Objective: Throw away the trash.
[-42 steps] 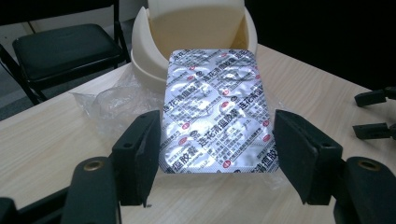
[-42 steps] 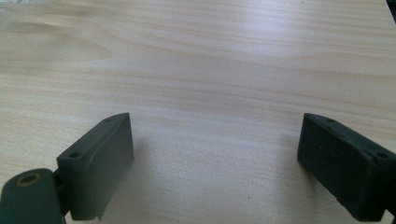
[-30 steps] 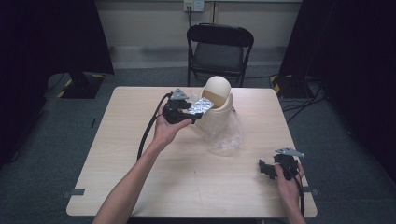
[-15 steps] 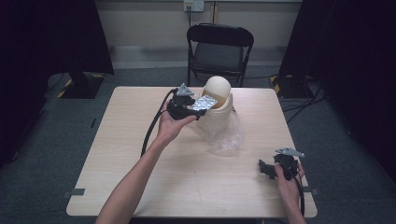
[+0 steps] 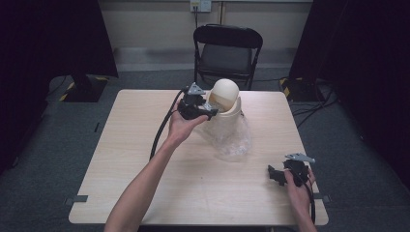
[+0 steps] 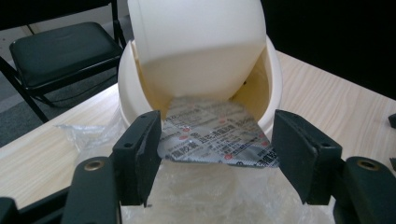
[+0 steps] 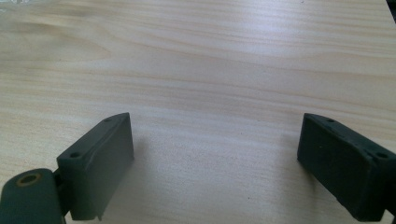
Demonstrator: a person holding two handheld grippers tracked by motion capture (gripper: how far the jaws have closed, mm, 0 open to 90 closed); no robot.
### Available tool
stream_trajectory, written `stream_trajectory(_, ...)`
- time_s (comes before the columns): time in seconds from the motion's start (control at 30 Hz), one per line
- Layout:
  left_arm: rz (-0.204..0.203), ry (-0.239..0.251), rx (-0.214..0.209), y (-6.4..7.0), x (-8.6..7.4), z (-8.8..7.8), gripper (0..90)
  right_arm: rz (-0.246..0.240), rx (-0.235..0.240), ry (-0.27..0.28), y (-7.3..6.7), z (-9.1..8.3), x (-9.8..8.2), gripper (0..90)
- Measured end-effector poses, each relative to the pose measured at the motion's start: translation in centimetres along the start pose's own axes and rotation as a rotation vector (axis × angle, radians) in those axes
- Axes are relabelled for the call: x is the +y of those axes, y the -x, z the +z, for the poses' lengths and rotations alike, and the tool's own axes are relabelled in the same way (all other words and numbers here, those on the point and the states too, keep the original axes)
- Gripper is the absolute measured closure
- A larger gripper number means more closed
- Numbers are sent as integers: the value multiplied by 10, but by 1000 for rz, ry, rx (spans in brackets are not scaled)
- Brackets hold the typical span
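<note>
1. Since a second ago the left gripper [image 5: 209, 109] has carried the foil pack up and toward the far side of the table, from beside the bin to its mouth; the right gripper [image 5: 276, 175] has kept its place.
2. In the left gripper view the left gripper's jaws stand narrow, with the pack [image 6: 215, 138] flat between them. Its left edge sits against the left pad [image 6: 150, 151]; the right edge reaches toward the right pad, though whether it touches there I cannot tell. I judge it held across its width.
3. The right gripper's jaws stand wide apart with nothing between them, low over bare table [image 7: 210, 70].
4. The pack's front half is already under the bin's swing lid [image 6: 196, 46], which is tipped inward; its printed face is up.
5. Its long axis seems to run level, from the jaws into the opening, leading end pointing into the bin [image 5: 226, 102].
6. The step in hand looks like dropping the pack into the bin. The next move calls for a short push further in, then spreading the jaws so it slides down past the lid.
7. The bin stands on a crumpled clear bag [image 5: 231, 137] near the table's far edge.
</note>
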State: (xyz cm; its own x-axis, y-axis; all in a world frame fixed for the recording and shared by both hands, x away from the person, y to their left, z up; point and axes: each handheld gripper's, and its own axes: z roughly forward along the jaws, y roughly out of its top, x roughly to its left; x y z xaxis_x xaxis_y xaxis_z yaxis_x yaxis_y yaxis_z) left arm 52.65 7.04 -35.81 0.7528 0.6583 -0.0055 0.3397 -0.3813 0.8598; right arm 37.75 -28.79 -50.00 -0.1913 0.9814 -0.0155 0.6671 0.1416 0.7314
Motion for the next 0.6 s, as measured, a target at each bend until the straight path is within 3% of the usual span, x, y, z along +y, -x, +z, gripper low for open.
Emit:
stream_trajectory(0.3, -3, -6, 6, -1, 6, 12, 367, 0, 1, 0, 0, 0, 0, 98)
stream_trajectory(0.47, -40, 6, -3, -6, 6, 22, 374, 0, 1, 0, 0, 0, 0, 98)
stream_trajectory(0.57, -40, 3, -4, -5, 6, 23, 429, 0, 1, 0, 0, 0, 0, 98)
stream_trajectory(0.6, -21, -1, 5, -5, 7, 23, 429, 0, 0, 0, 0, 0, 0, 98)
